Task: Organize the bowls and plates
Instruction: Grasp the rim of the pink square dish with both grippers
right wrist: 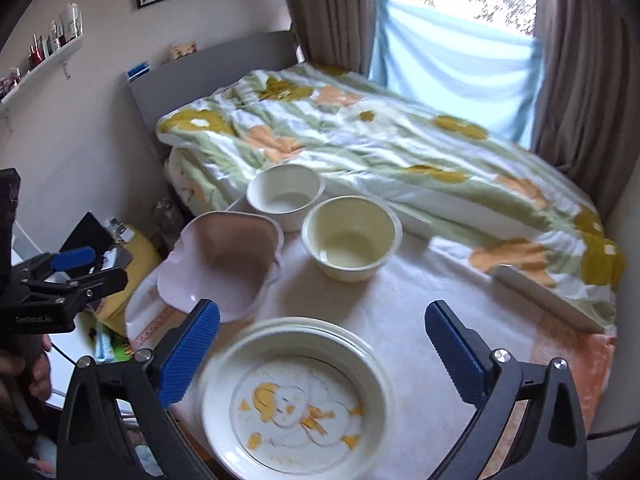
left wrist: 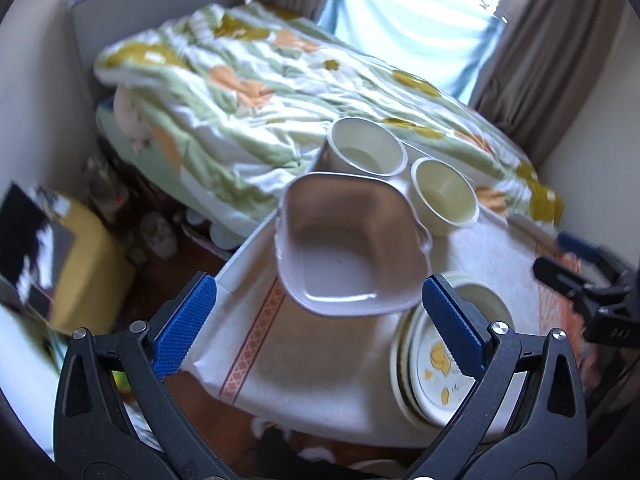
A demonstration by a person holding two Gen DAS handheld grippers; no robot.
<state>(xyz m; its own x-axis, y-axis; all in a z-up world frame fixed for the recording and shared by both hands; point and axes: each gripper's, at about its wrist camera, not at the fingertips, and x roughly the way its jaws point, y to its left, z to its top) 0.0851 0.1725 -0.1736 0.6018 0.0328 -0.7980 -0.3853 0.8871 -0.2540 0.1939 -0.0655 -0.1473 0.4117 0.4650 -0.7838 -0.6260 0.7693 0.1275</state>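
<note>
A pink square bowl (left wrist: pixel 348 248) (right wrist: pixel 224 260) sits on the clothed table (left wrist: pixel 304 364) at its left edge. Two cream round bowls stand behind it, one at the far edge (left wrist: pixel 366 152) (right wrist: pixel 286 196) and one to its right (left wrist: pixel 444 196) (right wrist: pixel 352 236). A stack of cream plates with a yellow drawing on top (left wrist: pixel 432 364) (right wrist: pixel 296 404) lies at the near side. My left gripper (left wrist: pixel 320 332) is open and empty, just short of the pink bowl. My right gripper (right wrist: pixel 322 356) is open and empty over the plate stack. Each gripper shows at the edge of the other's view.
A bed with a floral quilt (right wrist: pixel 380 140) runs along the table's far side. A yellow stool (left wrist: pixel 80 264) and clutter sit on the floor to the left. Curtains and a window (right wrist: pixel 460 20) are behind the bed.
</note>
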